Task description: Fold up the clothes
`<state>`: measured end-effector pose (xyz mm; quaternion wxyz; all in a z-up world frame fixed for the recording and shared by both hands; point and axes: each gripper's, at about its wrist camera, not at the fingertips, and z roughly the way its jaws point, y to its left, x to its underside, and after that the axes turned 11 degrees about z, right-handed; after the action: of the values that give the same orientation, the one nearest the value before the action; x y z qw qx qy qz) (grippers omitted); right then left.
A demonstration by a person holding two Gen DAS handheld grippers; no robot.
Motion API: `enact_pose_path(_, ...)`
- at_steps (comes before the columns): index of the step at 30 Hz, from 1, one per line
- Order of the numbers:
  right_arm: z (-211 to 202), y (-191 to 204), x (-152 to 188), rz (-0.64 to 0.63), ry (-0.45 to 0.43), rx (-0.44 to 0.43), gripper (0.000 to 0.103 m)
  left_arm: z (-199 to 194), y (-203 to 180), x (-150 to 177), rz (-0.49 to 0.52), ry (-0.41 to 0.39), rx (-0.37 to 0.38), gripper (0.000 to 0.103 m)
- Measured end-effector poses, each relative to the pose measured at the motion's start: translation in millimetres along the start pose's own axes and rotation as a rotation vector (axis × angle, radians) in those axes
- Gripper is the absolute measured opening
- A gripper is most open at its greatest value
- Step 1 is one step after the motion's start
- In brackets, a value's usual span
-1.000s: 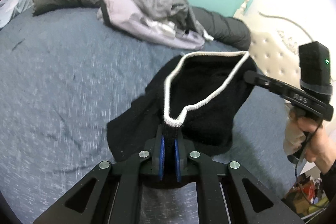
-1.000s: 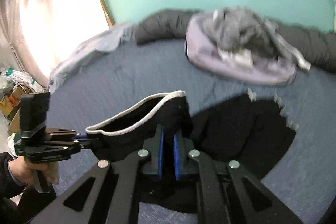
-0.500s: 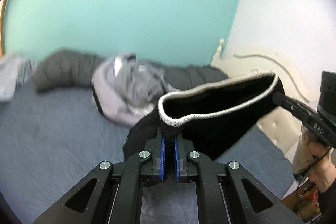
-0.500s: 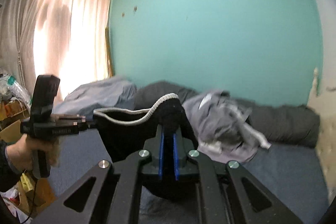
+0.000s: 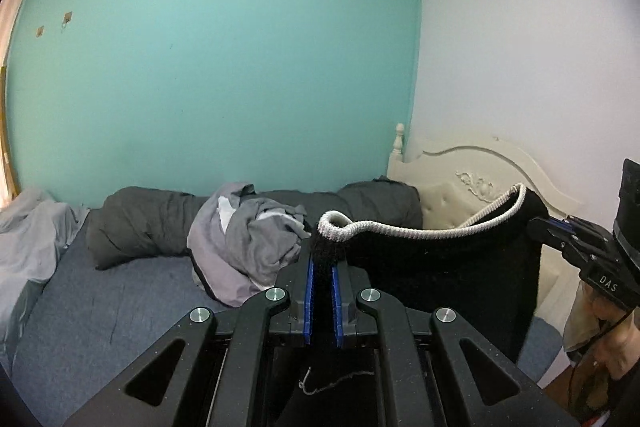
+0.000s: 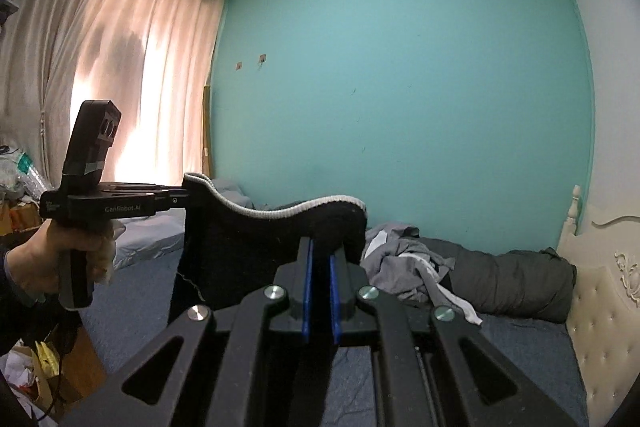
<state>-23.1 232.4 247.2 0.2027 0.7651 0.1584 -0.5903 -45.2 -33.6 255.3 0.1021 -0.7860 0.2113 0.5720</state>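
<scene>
Hanging in the air between the two tools, the black knit garment (image 5: 440,267) is stretched by its white-ribbed edge (image 5: 420,233), well above the blue bed (image 5: 100,319). The left tool (image 5: 321,267) is pinched on one corner of that edge, and the right tool (image 6: 319,259) is pinched on the other; each shows in the other's view, gripped by a hand (image 6: 44,259), with the cloth drooping in a shallow curve between them. The body of the garment hangs down below the tools, so I judge the step in hand to be holding it up and spreading it out before it is laid flat. The next move would call for keeping both pinches firm and level while lowering it onto bare bed, clear of the grey clothes pile (image 5: 248,239) and the dark rolled duvet (image 5: 140,223) by the teal wall.
</scene>
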Motion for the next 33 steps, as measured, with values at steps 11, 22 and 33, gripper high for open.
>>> enact_pose_path(11,10.8,2.7,28.9,-0.02,0.082,0.053,0.007,10.2,-13.8,42.6,-0.026,0.076,0.02,0.008)
enact_pose_path(22,79.4,-41.8,64.7,0.026,0.214,0.121,0.007,62.7,-22.3,74.3,-0.028,0.188,0.004,0.008)
enact_pose_path(33,210.5,-113.8,124.9,0.11,0.34,0.13,0.007,201.6,17.2,127.0,-0.056,0.332,0.008,0.008)
